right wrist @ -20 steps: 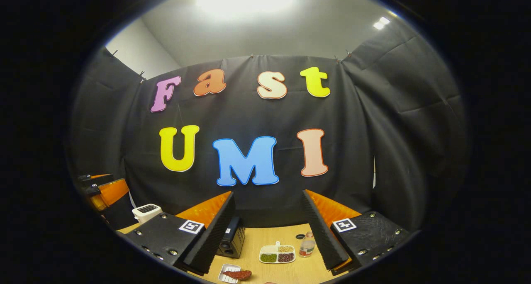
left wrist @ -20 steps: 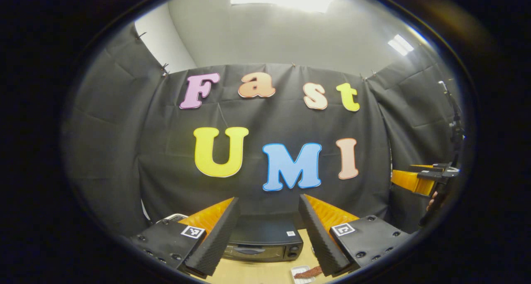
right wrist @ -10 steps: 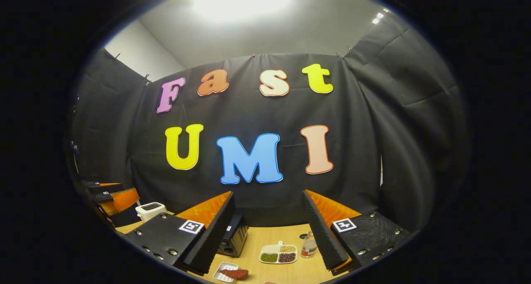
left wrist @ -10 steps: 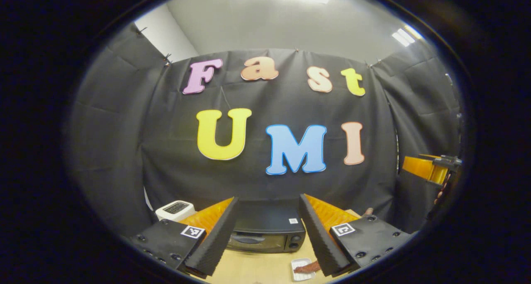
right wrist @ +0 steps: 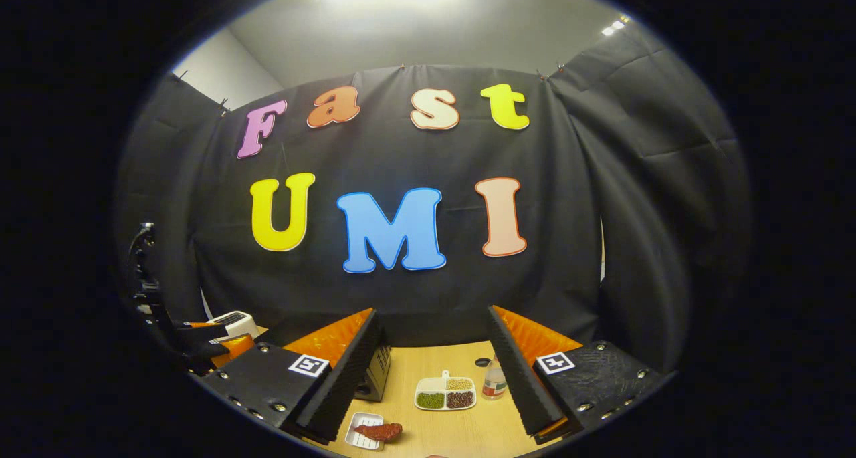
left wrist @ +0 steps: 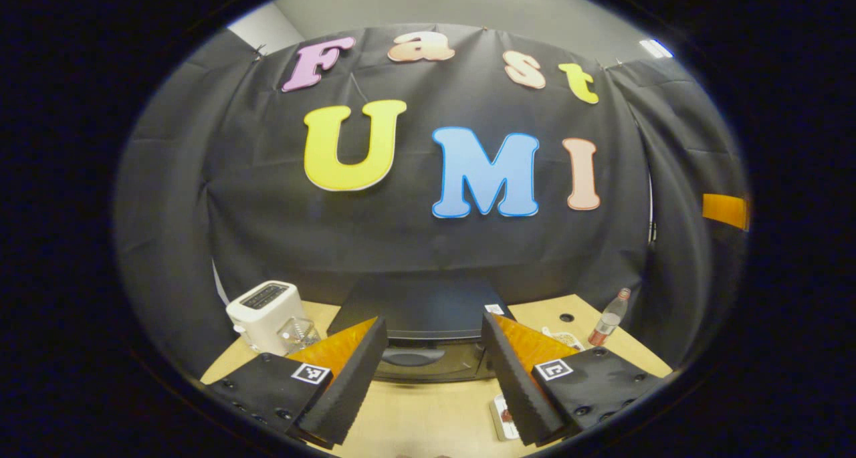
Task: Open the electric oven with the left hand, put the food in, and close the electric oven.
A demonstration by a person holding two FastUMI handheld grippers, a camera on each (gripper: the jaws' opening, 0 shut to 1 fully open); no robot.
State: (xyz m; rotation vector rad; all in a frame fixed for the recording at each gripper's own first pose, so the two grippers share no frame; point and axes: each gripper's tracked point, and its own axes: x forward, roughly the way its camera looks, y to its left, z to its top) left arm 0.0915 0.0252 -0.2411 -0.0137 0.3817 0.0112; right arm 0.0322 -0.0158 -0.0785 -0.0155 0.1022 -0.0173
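Two grippers, both mine, both with jaws spread wide and nothing between the fingers. Landmark for all positions: the electric oven (left wrist: 424, 334), a dark box on the wooden table (left wrist: 428, 418), door shut.

Left gripper (left wrist: 433, 368): hovers in front of the oven door, above the table, aimed at the door handle (left wrist: 404, 356); not touching it. In the right gripper view the left gripper (right wrist: 200, 334) appears at the far left edge.

Right gripper (right wrist: 435, 378): held off to the oven's right, above the table; the oven's side (right wrist: 378, 371) sits just past its left finger.

Food (right wrist: 378, 431): a reddish-brown piece lying on a small white tray (right wrist: 358, 438), on the table in front of the oven and slightly to its right.

Left of the oven: white toaster (left wrist: 264, 314). Right of the oven: divided dish of beans (right wrist: 445, 394), then a small bottle (right wrist: 495, 383).
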